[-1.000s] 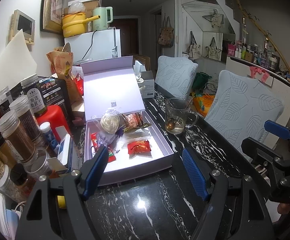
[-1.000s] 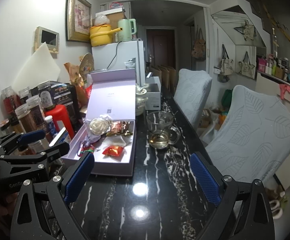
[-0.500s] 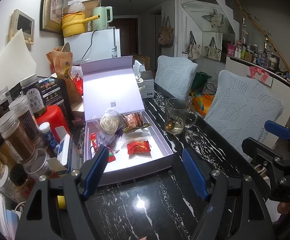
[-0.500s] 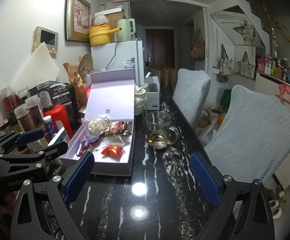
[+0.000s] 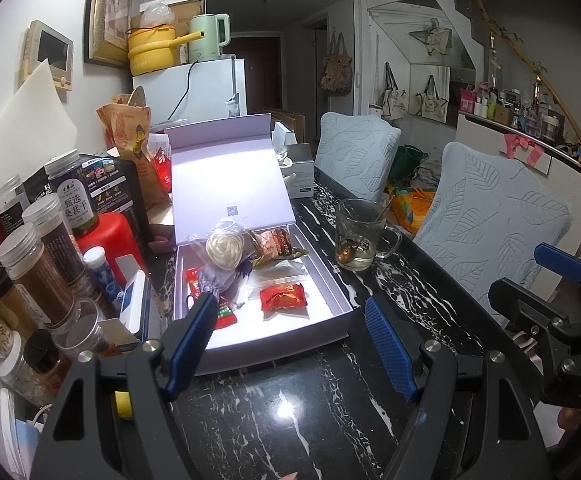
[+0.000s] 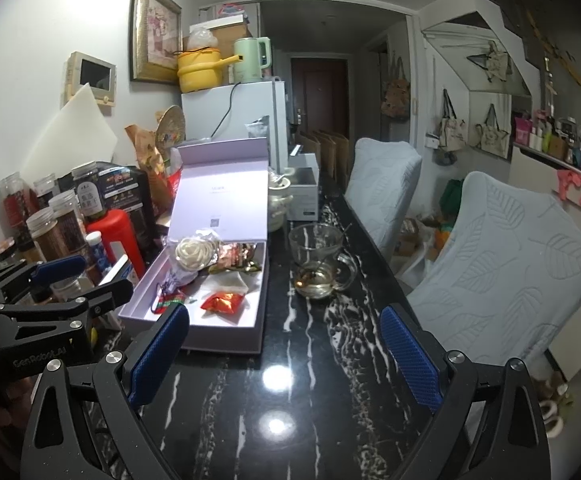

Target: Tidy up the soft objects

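Holding both tools low over the black marble table (image 5: 290, 408), we have our left gripper (image 5: 290, 344) and right gripper (image 6: 286, 352) with fingers spread wide and nothing between them. Just past the left fingertips sits the open lavender gift box (image 5: 290, 332), its lid (image 5: 226, 184) propped upright at the back. Inside lie the soft things: a red foil packet (image 5: 284, 296) nearest us, a small red-and-green sachet (image 5: 224, 314) at the left, a clear plastic bag (image 5: 278, 270), a lilac fabric pouch (image 5: 218, 280), then a cream rope ball (image 5: 224, 245) and a crinkly snack wrapper (image 5: 276, 240). We judge all 6 light, squashy and slippery at the film, so we would pinch each across its middle or a bunched edge, gently. Beyond the box stands a glass mug (image 5: 356, 234), fragile, worth avoiding. Compared with 1 second ago, almost nothing has shifted; both grippers hover as before.
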